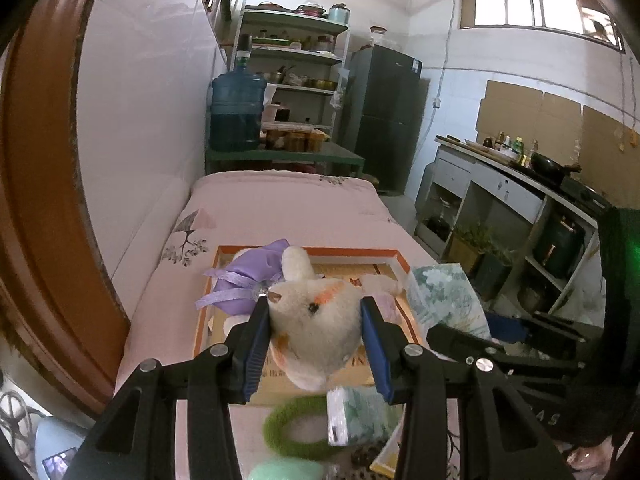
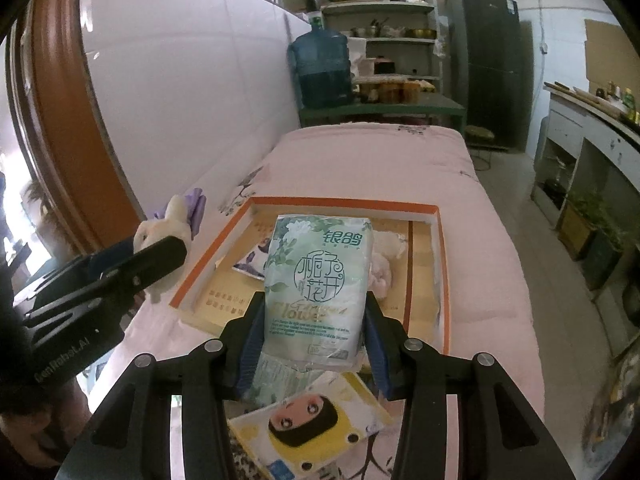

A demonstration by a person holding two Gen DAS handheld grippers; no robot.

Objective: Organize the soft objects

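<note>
My left gripper is shut on a white plush rabbit and holds it above the near edge of the orange-rimmed box. A purple pouch lies in the box behind the rabbit. My right gripper is shut on a green-and-white tissue pack, held above the box. The left gripper with the rabbit shows at the left of the right wrist view. The tissue pack also shows at the right of the left wrist view.
The box sits on a pink quilted bed. A green ring, a small tissue pack and a yellow cartoon pack lie near the front. A water jug, shelves, fridge and counter stand beyond.
</note>
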